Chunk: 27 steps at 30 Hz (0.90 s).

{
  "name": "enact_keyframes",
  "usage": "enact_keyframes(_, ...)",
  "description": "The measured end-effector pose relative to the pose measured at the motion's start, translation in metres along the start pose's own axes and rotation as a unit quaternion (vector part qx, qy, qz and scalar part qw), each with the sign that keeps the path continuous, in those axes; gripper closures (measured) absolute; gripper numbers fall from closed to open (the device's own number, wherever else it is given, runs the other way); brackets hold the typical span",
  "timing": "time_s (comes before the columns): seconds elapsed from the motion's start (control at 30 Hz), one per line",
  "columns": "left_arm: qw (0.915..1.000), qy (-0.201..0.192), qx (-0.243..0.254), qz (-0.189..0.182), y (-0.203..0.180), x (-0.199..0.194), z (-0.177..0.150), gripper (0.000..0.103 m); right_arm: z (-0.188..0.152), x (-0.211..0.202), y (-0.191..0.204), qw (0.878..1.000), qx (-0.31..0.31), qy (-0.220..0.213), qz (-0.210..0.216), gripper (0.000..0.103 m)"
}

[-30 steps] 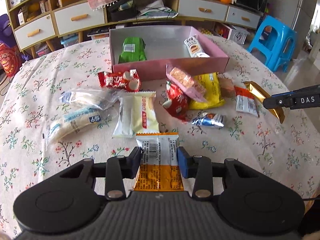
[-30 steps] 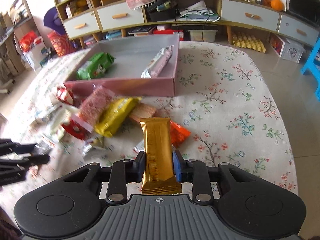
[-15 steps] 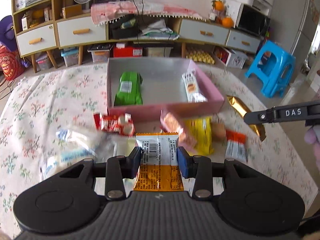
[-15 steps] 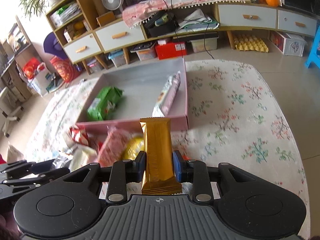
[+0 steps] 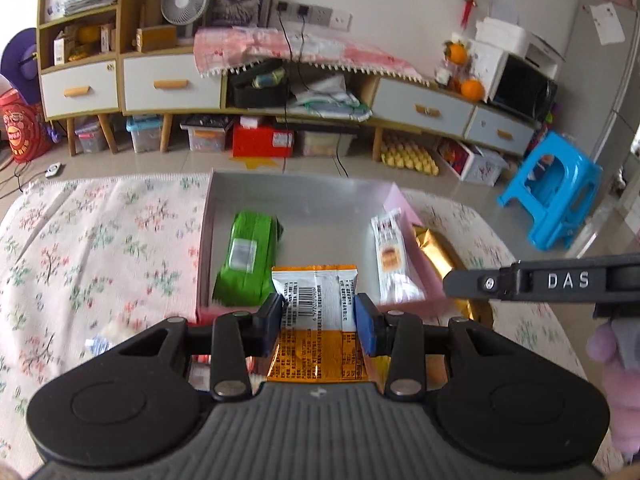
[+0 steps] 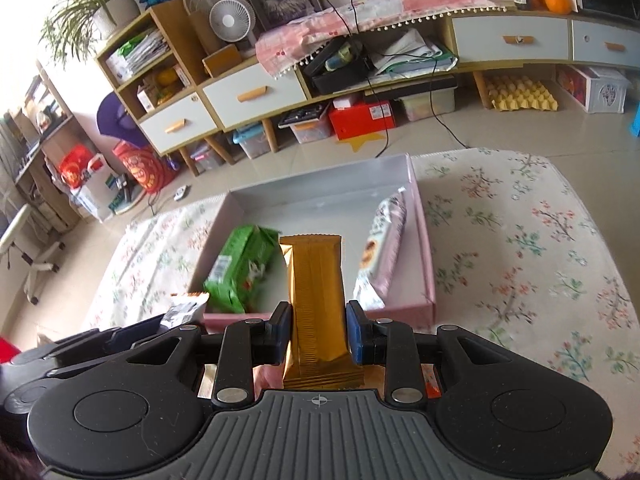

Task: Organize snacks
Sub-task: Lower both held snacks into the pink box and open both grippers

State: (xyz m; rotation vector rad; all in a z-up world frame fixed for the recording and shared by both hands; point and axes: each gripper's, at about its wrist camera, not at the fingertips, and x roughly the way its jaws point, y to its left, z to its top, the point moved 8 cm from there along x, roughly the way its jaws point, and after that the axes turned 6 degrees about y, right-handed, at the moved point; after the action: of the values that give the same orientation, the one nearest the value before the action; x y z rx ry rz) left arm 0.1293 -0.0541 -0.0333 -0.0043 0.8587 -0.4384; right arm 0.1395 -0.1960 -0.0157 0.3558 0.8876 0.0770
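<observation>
My left gripper [image 5: 318, 318] is shut on an orange-and-white snack packet [image 5: 316, 304], held just above the near wall of the pink box [image 5: 404, 204]. My right gripper [image 6: 318, 330] is shut on a gold bar wrapper [image 6: 316, 280] that points over the same pink box [image 6: 424, 240]. Inside the box lie a green packet [image 5: 248, 256] on the left and a white-pink biscuit packet [image 5: 390, 256] on the right. From the left wrist view the right gripper [image 5: 452, 284] reaches in from the right with the gold bar [image 5: 434, 248]. The left gripper [image 6: 160, 326] shows low at the left of the right wrist view.
The box sits on a floral tablecloth [image 5: 100, 240]. A few loose snacks peek out under the left gripper body [image 5: 100, 344]. Beyond the table are a low cabinet with drawers [image 5: 172, 84], storage boxes on the floor and a blue stool [image 5: 552, 204].
Both grippers have risen and moved forward from the pile of loose snacks toward the pink box, each still holding its packet. The box now fills the middle of both views.
</observation>
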Motion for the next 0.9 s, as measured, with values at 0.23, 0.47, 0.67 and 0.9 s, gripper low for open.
enact_keyframes(0.23, 0.9993, -0.029, -0.021, 0.007, 0.000, 0.026, 0.013, 0.067, 0.022, 0.020, -0.002, 0.998, 0.039, -0.034, 0.039, 0.075)
enact_keyframes(0.47, 0.9985, -0.047, -0.025, 0.015, -0.002, 0.044, 0.017, 0.067, 0.028, 0.042, -0.016, 0.995, 0.074, -0.044, 0.055, 0.075)
enact_keyframes(0.67, 0.9982, -0.043, -0.021, 0.036, 0.001, 0.054, 0.016, 0.067, 0.028, 0.054, -0.025, 0.995, 0.082, -0.040, 0.050, 0.075)
enact_keyframes(0.9, 0.9981, -0.031, -0.018, 0.050, 0.005, 0.060, 0.013, 0.067, 0.024, 0.064, -0.027, 0.996, 0.072, -0.032, 0.034, 0.075)
